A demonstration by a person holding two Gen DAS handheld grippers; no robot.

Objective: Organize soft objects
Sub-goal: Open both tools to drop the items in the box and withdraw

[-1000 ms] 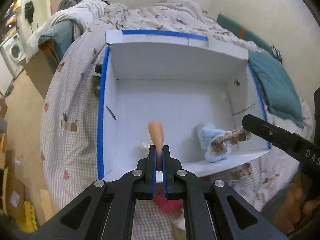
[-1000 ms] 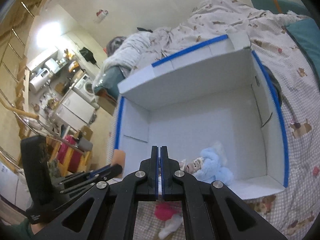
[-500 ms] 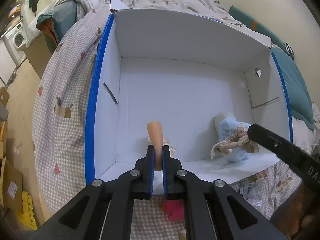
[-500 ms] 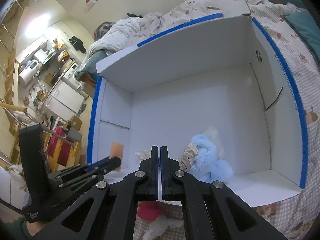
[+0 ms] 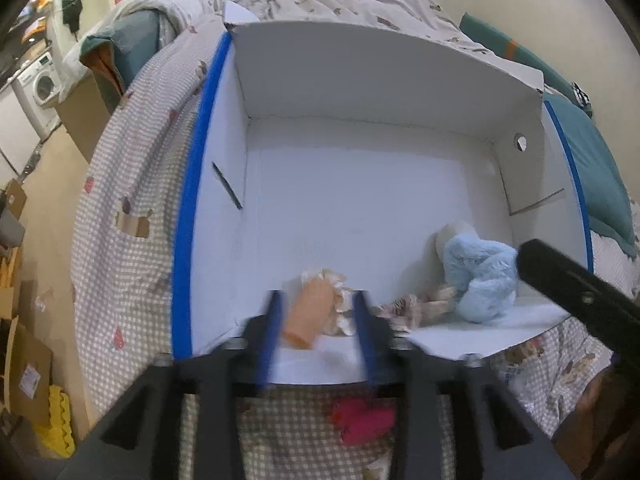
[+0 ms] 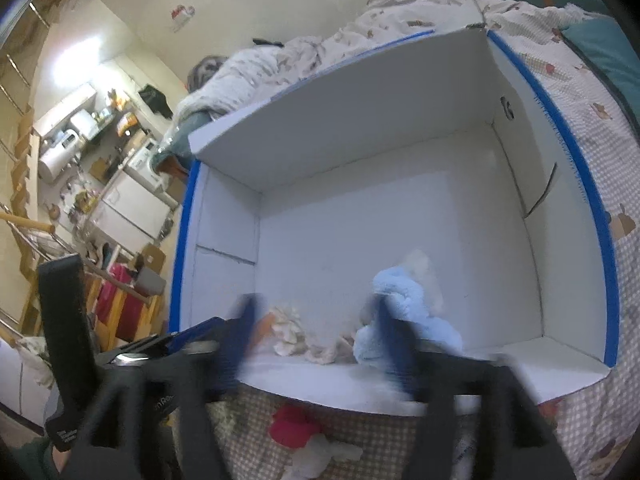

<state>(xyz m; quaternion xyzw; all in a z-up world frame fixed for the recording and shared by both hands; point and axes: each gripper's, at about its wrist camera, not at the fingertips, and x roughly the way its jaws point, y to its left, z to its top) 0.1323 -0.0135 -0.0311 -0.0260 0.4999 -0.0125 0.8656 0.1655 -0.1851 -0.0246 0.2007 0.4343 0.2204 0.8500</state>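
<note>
Gaping wide, both the left gripper (image 5: 318, 320) and right gripper (image 6: 316, 332) hold nothing; the peach toy (image 5: 310, 314) lies loose in the white box (image 5: 360, 80).

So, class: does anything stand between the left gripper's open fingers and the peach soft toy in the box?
Nothing visible does. The peach soft toy lies directly between the left gripper fingers, on the white box floor.

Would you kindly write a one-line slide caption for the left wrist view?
Open left gripper around a peach soft toy at the white box front edge, blue plush nearby.
</note>
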